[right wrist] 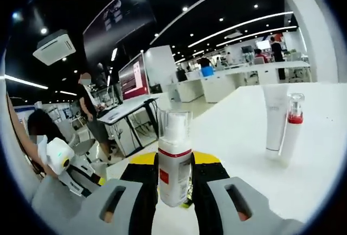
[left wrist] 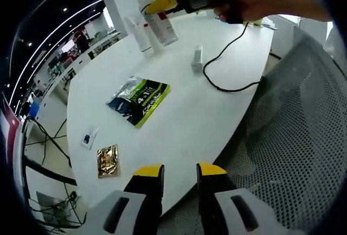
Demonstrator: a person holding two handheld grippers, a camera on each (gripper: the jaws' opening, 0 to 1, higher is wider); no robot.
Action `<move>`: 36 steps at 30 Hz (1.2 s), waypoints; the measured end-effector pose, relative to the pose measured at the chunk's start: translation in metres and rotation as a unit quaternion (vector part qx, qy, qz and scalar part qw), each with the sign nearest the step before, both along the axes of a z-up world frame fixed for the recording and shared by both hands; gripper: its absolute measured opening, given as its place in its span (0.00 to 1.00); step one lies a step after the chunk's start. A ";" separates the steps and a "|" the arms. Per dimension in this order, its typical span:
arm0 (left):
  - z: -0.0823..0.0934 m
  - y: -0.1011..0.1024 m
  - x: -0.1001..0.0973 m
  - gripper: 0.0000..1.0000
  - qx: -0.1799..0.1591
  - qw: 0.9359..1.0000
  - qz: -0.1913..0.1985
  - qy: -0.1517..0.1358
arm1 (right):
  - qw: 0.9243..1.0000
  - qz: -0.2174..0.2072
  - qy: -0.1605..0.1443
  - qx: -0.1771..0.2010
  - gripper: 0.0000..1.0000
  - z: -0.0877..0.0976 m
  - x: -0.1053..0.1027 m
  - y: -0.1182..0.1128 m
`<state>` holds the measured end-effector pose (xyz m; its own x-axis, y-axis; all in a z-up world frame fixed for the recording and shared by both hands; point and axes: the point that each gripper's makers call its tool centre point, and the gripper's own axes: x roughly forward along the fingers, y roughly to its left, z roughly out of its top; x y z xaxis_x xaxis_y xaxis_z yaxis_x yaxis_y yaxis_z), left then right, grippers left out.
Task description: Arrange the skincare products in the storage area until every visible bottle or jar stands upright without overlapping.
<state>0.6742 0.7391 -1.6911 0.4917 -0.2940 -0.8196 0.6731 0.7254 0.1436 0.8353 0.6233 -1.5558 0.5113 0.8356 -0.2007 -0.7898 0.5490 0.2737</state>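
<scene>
My right gripper (right wrist: 174,164) is shut on a white pump bottle (right wrist: 174,162) with a red band and a clear cap, held upright. Whether its base touches the white table (right wrist: 238,137) I cannot tell. To its right stand a white tube (right wrist: 275,117) and a second red-banded pump bottle (right wrist: 291,128), close together. In the left gripper view a hand holds the right gripper (left wrist: 158,5) at the far end of the table (left wrist: 184,121), on the bottle (left wrist: 164,28), with the tube (left wrist: 139,34) beside it. My left gripper (left wrist: 180,173) is open over the near table edge with nothing between its jaws.
A green-and-black pouch (left wrist: 138,100) lies mid-table, a gold packet (left wrist: 107,160) and a small white card (left wrist: 88,136) near the left edge. A small white item (left wrist: 198,59) and a black cable (left wrist: 227,86) lie further back. A mesh chair (left wrist: 303,137) stands on the right. A person (right wrist: 89,110) stands beyond.
</scene>
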 end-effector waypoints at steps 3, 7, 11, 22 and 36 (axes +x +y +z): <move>0.001 0.001 0.002 0.24 -0.002 1.000 0.005 -0.004 | 1.000 0.003 -0.002 -0.008 0.20 -0.002 0.006 0.000; 0.001 0.000 0.002 0.24 -0.001 1.000 0.004 -0.004 | 1.000 0.000 -0.007 -0.015 0.20 -0.003 0.016 -0.002; 0.001 0.001 0.001 0.24 0.001 1.000 0.004 -0.004 | 1.000 -0.012 -0.013 -0.022 0.20 -0.006 0.030 -0.008; -0.001 0.002 0.001 0.23 0.005 1.000 0.005 0.000 | 0.998 -0.028 -0.032 -0.042 0.21 -0.020 0.056 -0.018; -0.002 0.004 0.000 0.23 0.009 1.000 0.005 0.003 | 0.997 -0.047 -0.045 -0.047 0.20 -0.039 0.083 -0.026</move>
<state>0.6745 0.7433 -1.6935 0.4893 -0.2737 -0.8280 0.6667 0.7295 0.1528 0.9181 0.5969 -1.5944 0.6056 0.7633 -0.2249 -0.7532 0.6410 0.1475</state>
